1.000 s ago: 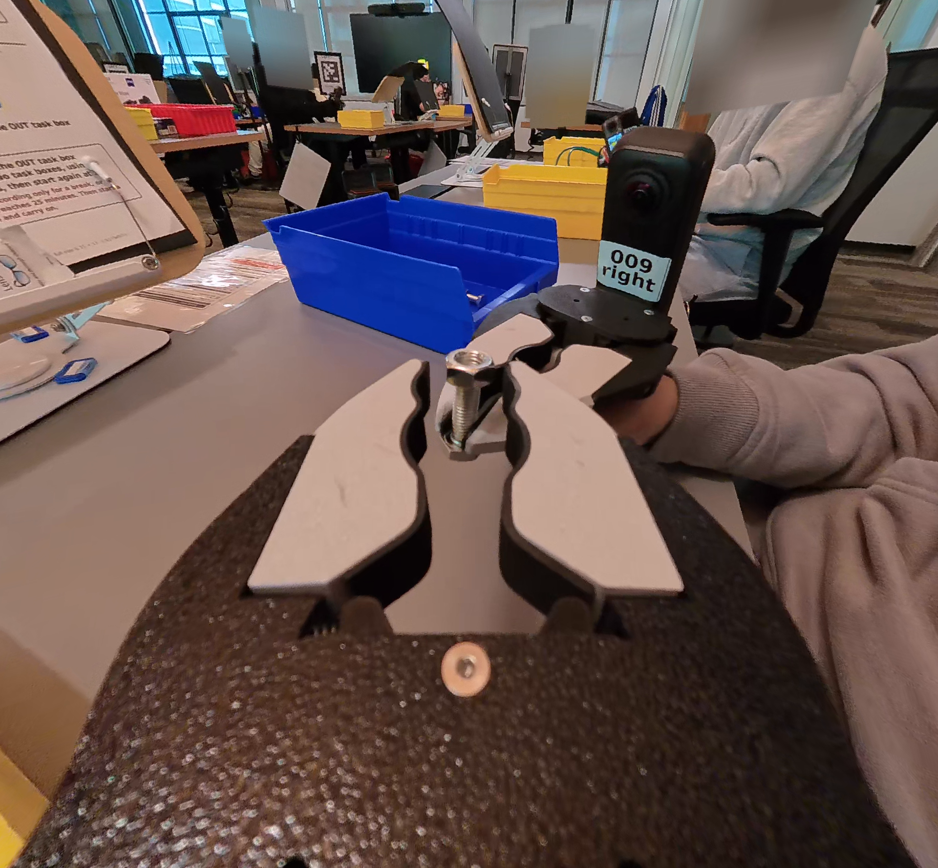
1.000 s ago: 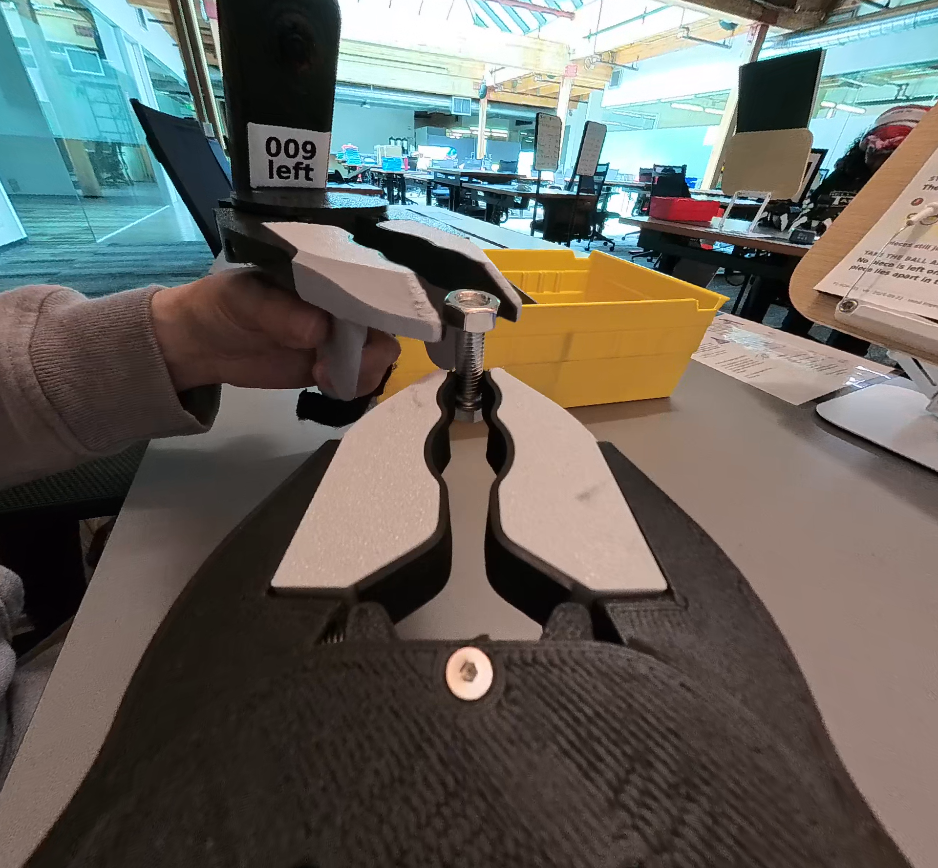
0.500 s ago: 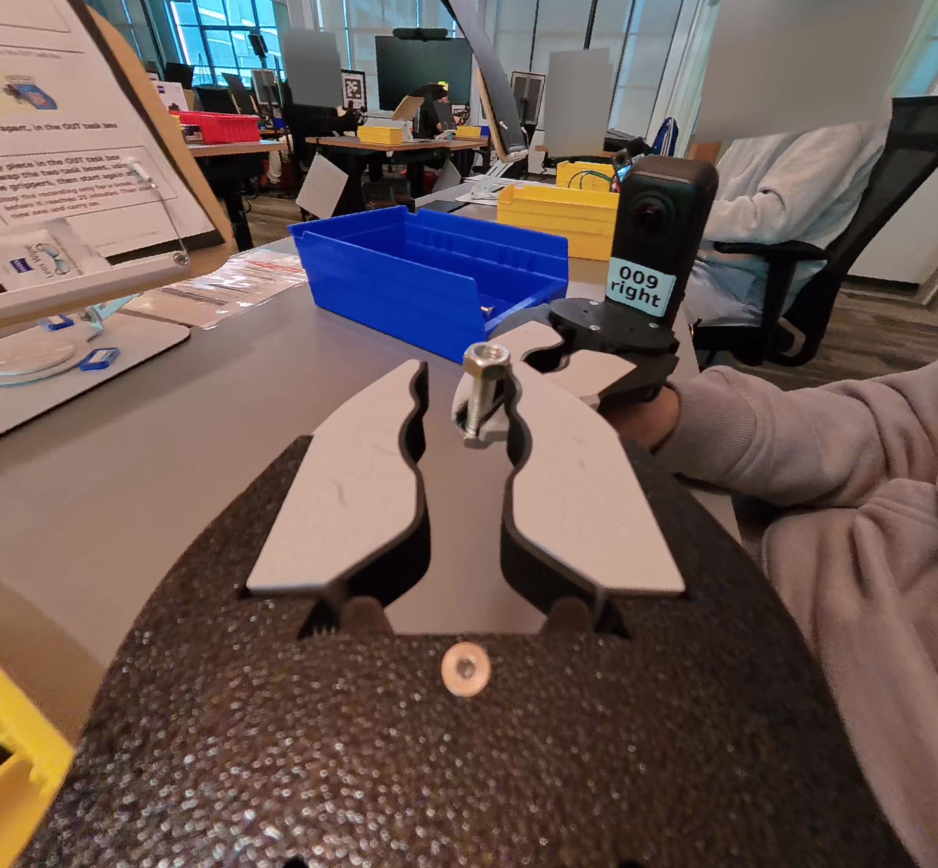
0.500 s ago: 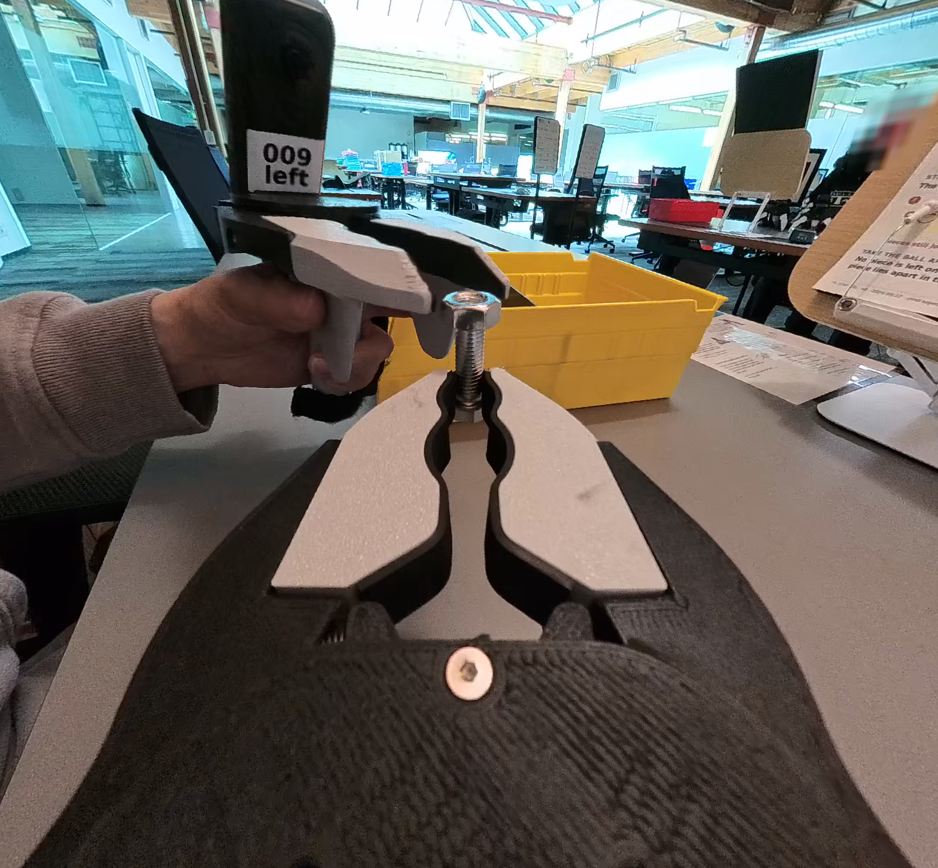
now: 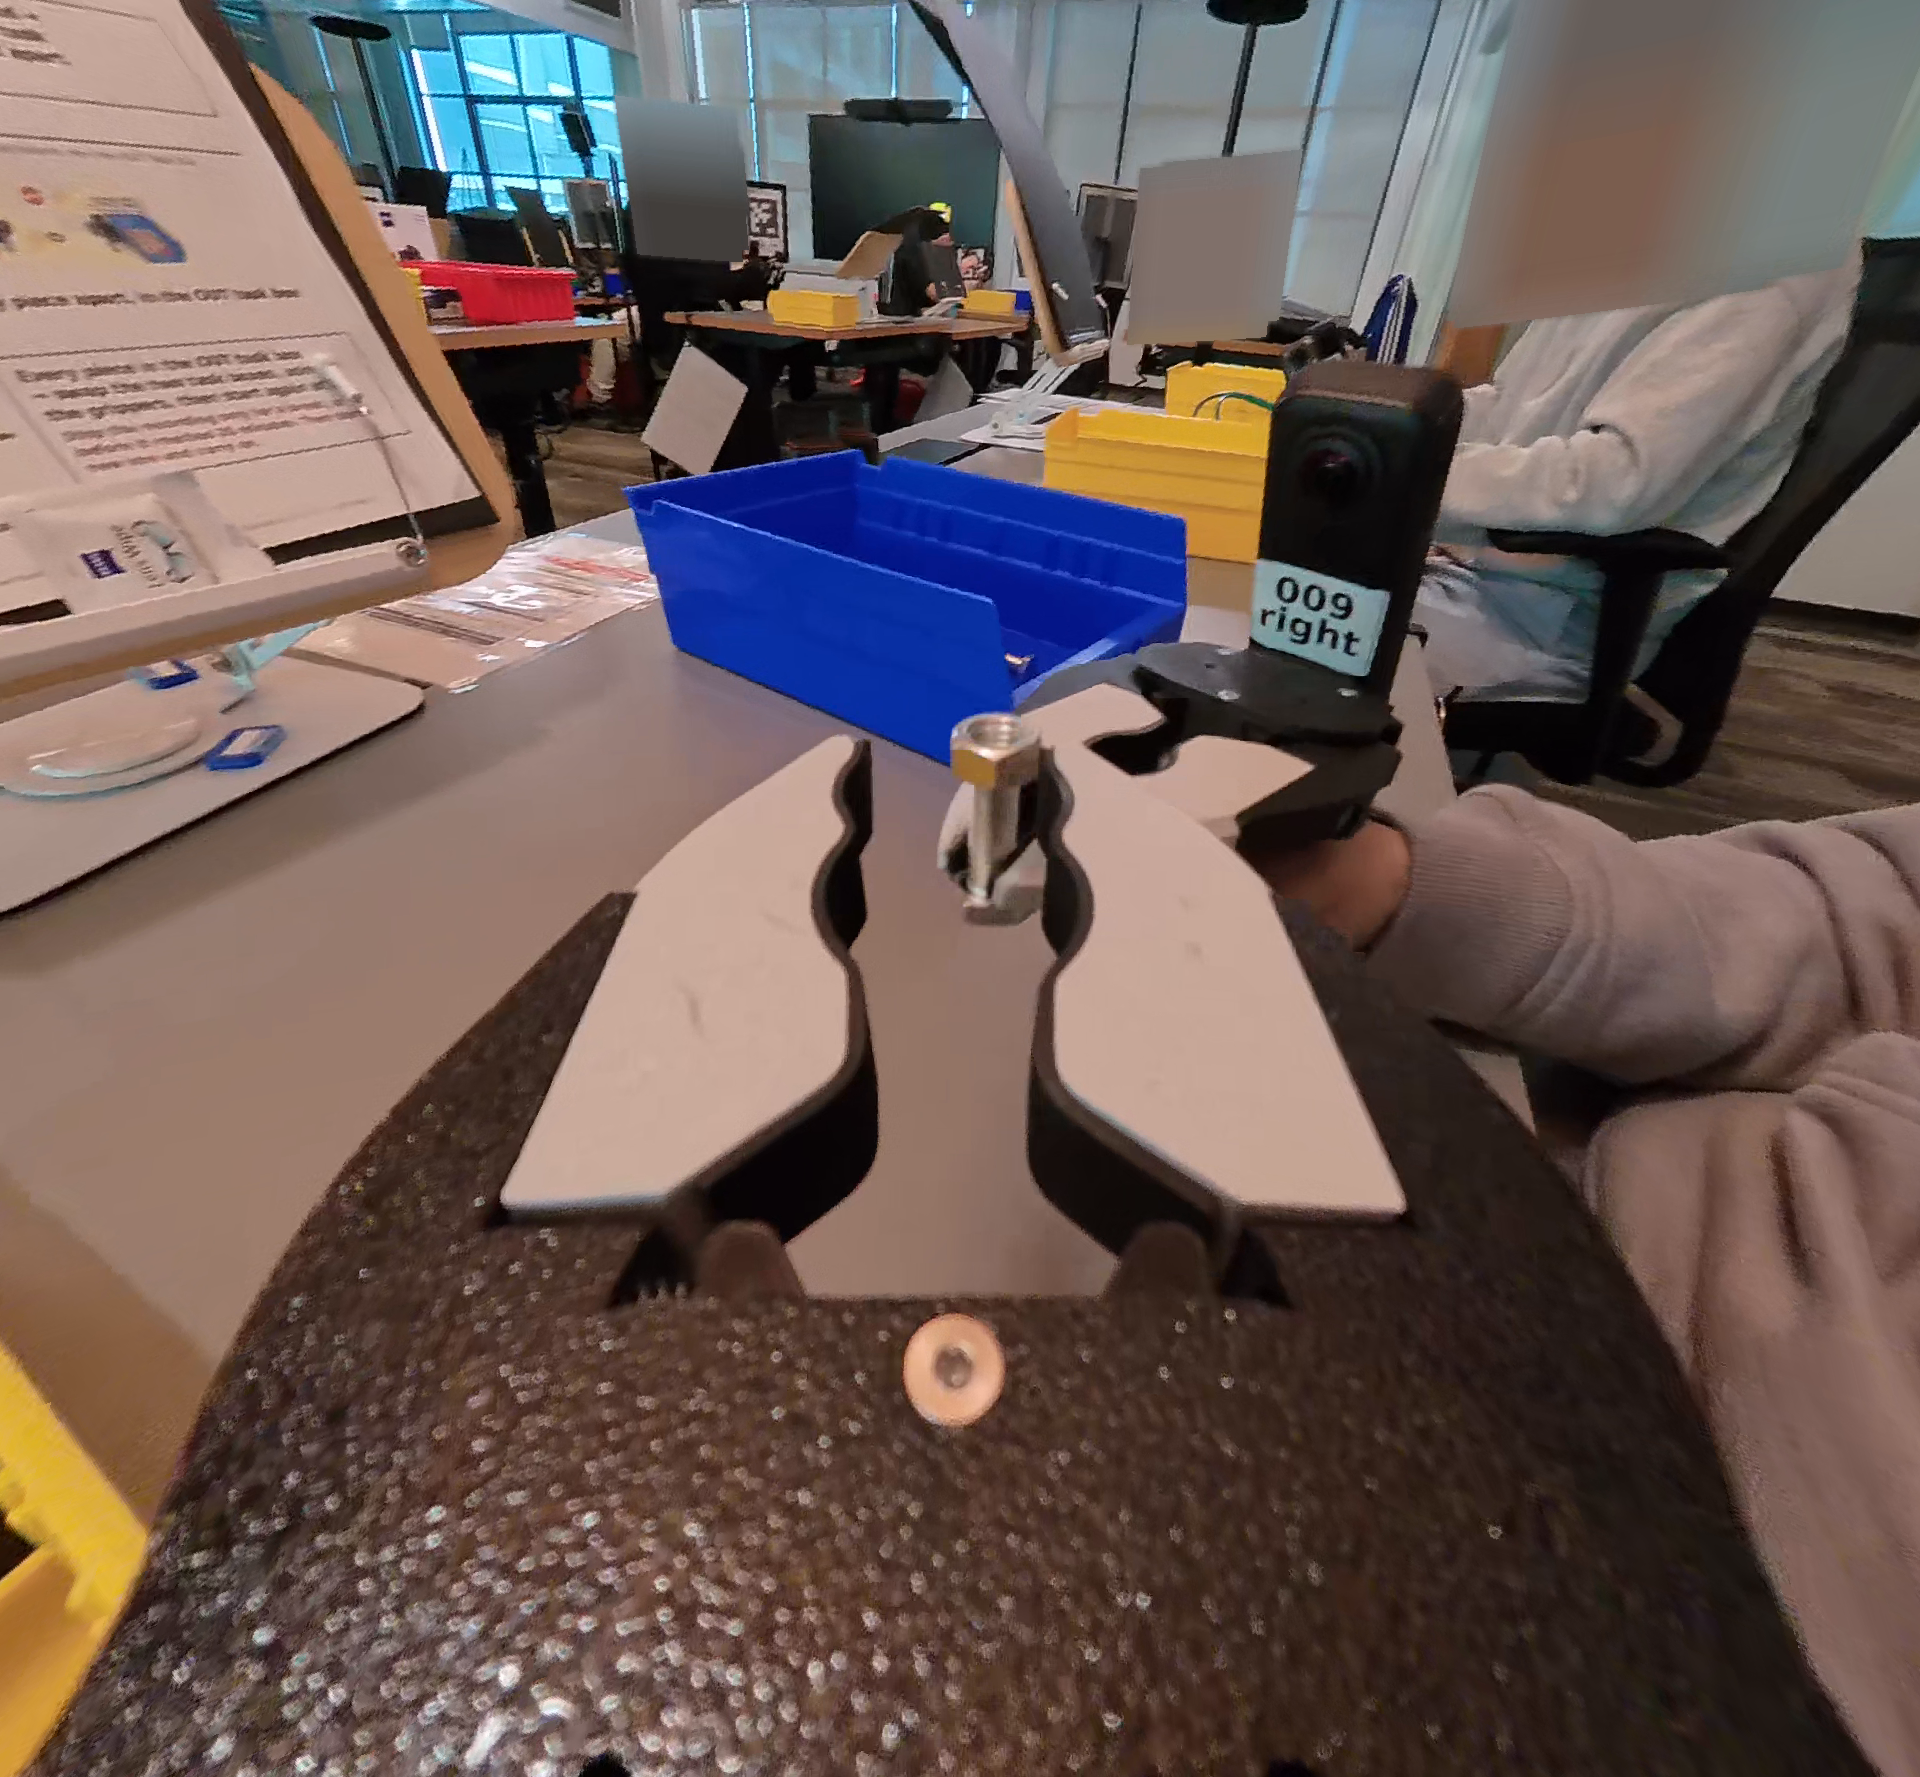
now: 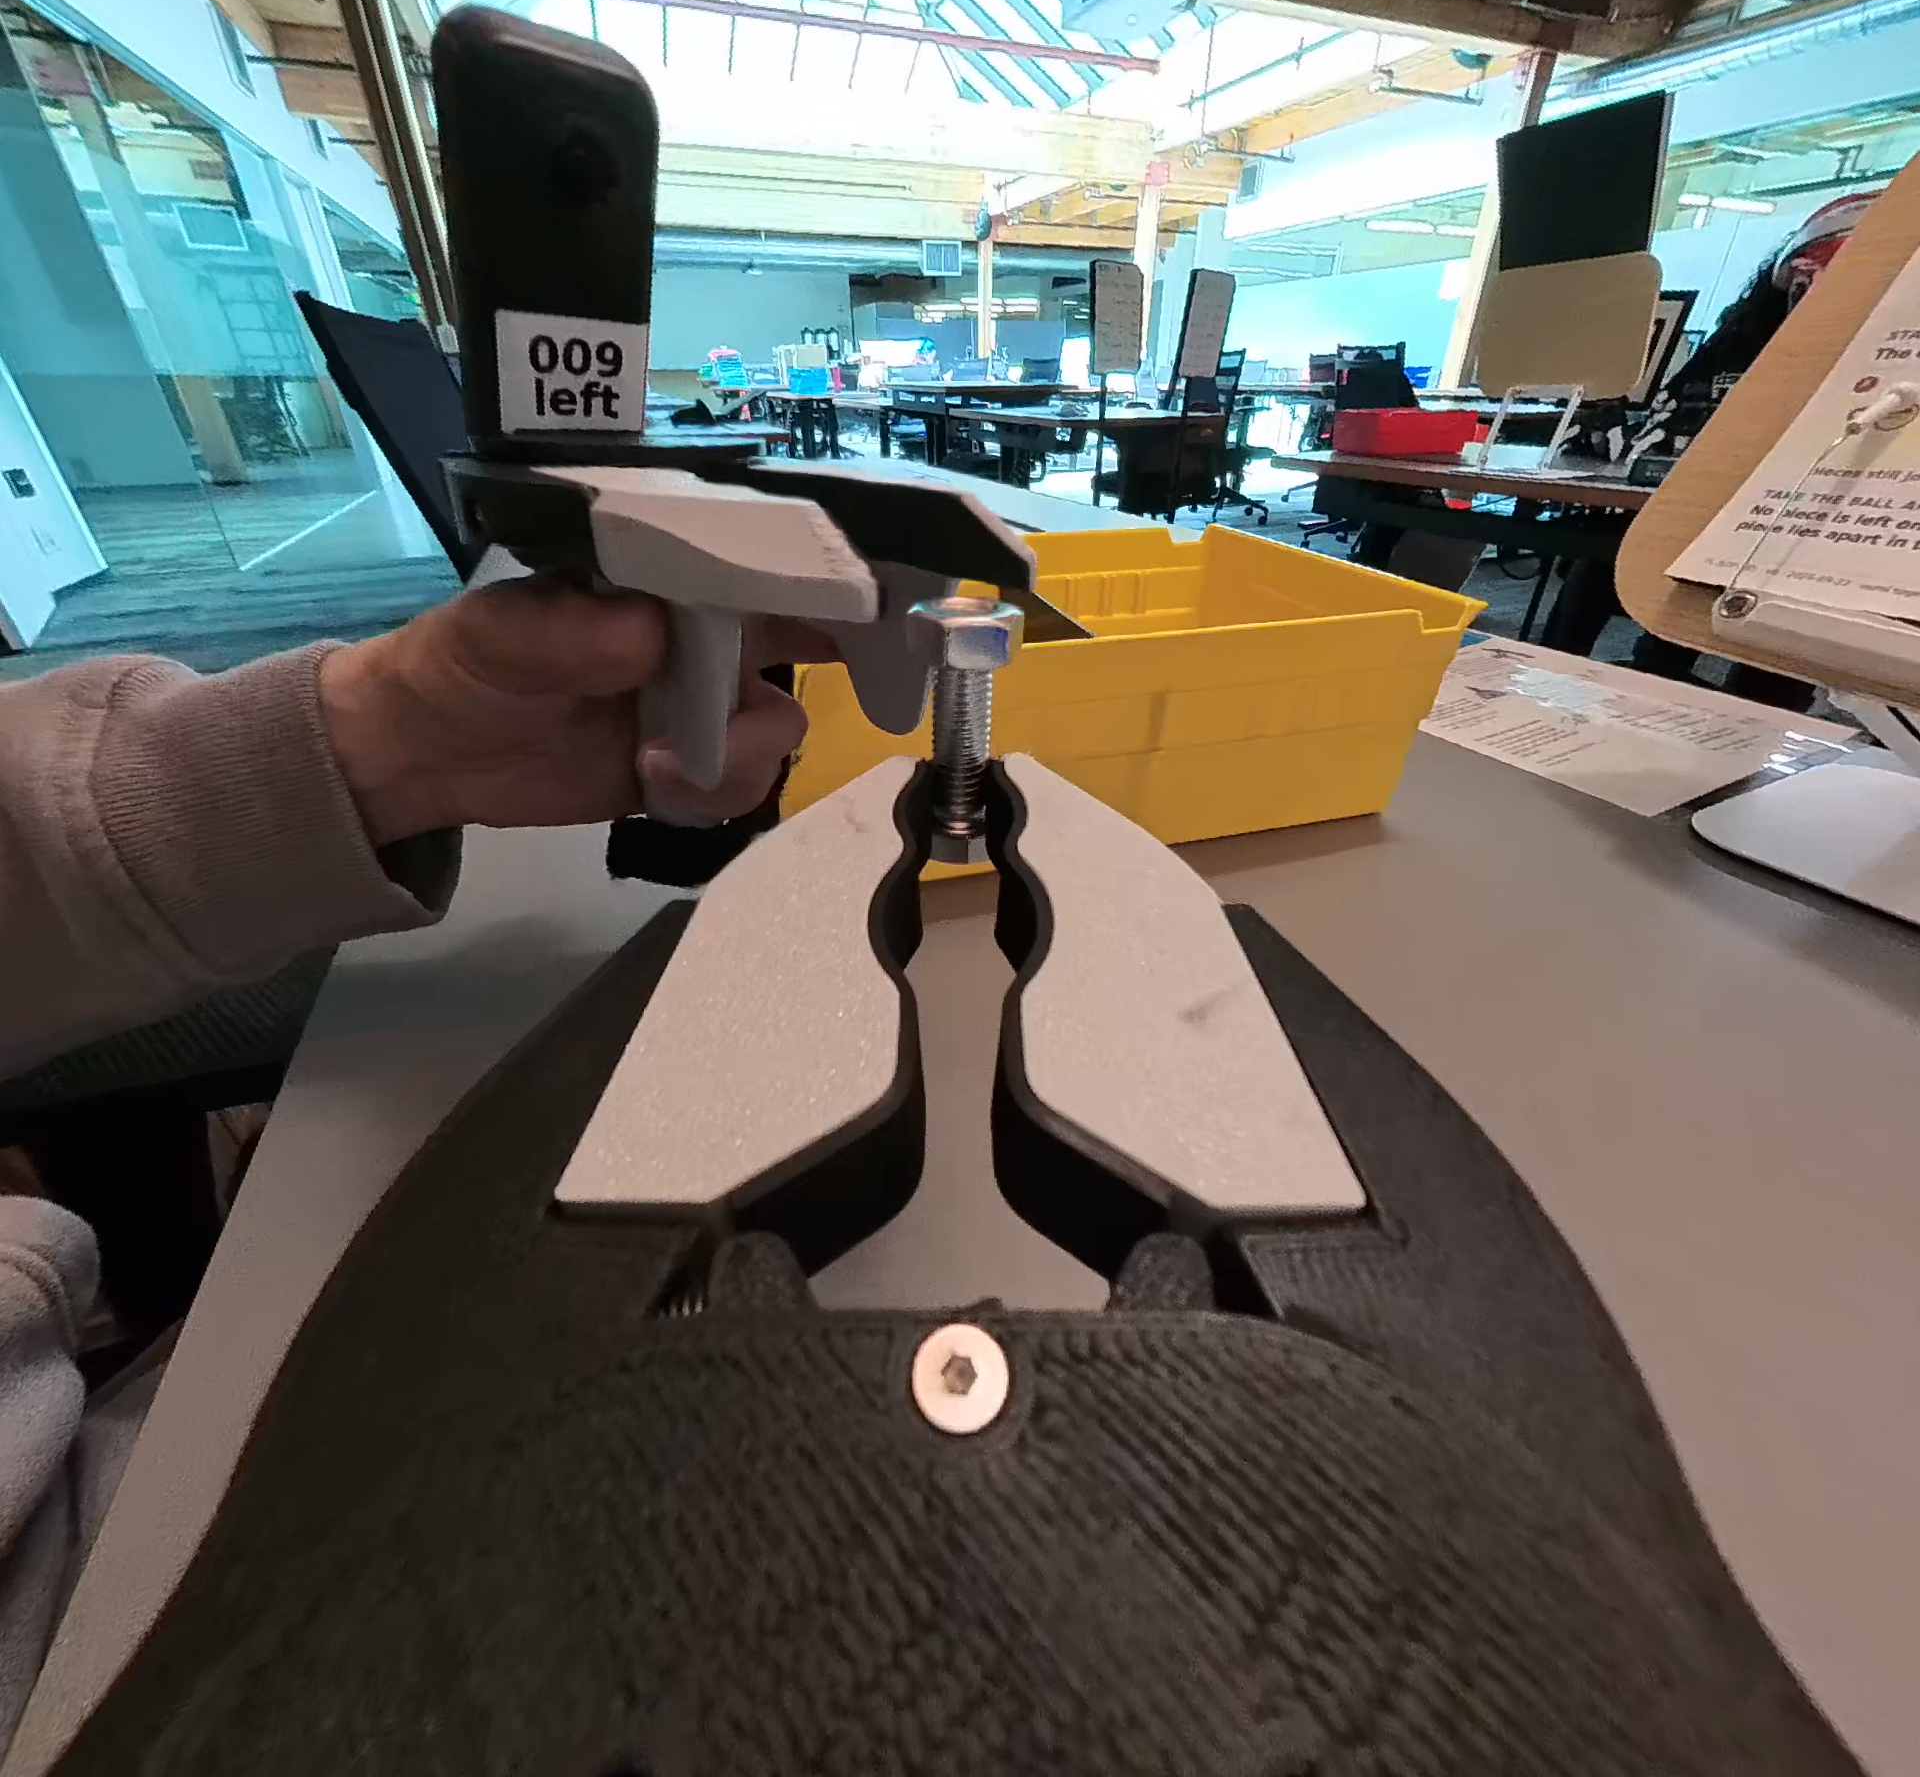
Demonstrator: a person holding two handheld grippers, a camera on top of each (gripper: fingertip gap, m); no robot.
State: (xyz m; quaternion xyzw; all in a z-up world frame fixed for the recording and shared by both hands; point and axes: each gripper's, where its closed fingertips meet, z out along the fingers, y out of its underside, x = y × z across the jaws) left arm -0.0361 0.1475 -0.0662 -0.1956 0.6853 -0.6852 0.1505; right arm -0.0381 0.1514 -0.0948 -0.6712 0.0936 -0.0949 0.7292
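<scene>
Right gripper (image 6: 961,797) first: we see its two pads nearly shut, pressed on the lower end of a silver bolt (image 6: 964,740), w/ the bolt's hex head tucked in the notch at the tips. Taking the bolt as our landmark: its long axis stands upright, threaded shank rising out of the R fingertips, and a silver nut (image 6: 961,631) sits at the very top of the shank. Left gripper (image 5: 951,782) comes in level from the L side of the bolt, roughly at nut height, crosswise to the shank. From its own cam we see its jaws standing well apart, holding nothing; the nut (image 5: 994,748) lies toward its right finger (image 5: 1174,979), w/ clear gap to the left finger (image 5: 717,979). Whether the R-hand pad actually touches the nut we can't tell. In the R wrist view the L gripper's fingertips flank the nut, one in front, one behind. So the L gripper is the nearer free tool to the nut, while the R one just anchors the bolt from below. Both are hand-held; grey sleeves show. Outward from the bolt: a yellow bin (image 6: 1195,667) sits just behind it on the grey table (image 6: 1558,1000) in the R view; a blue bin (image 5: 894,595) sits behind it in the L view, w/ a small bit of hardware inside. Beside the bins stands a clipboard-type stand (image 5: 208,356) w/ a printed sheet, well apart from the bolt.
</scene>
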